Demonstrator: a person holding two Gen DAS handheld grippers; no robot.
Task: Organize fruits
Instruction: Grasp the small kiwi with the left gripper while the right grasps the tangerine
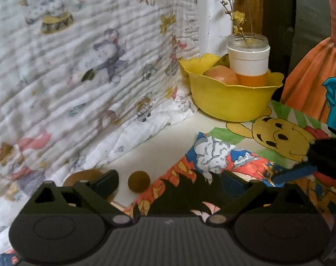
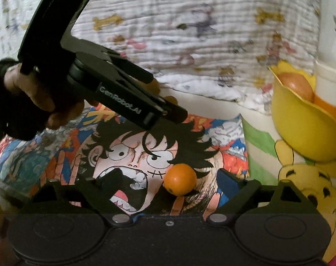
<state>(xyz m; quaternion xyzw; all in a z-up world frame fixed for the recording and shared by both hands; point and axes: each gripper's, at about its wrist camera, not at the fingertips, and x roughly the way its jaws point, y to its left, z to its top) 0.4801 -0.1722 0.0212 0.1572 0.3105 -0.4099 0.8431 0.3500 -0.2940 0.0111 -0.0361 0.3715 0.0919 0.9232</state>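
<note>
Printed blanket (image 2: 190,33) blurred in right wrist view, figures unreadable. Yellow bowl (image 2: 301,128) cut off at right edge; white cup (image 1: 247,59) hides part of the fruit (image 1: 222,75) in it. Brown disc (image 1: 83,176) near left partly behind left gripper's finger (image 1: 107,182).

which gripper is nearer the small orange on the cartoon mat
Right. The right gripper has the small orange between its open fingers, not pressed. The left gripper hovers farther back above the mat, jaws apart in its own view.

Dim, soft indoor light (fisheye-warped corners), slightly blurred cloth (image 1: 79,66).
</note>
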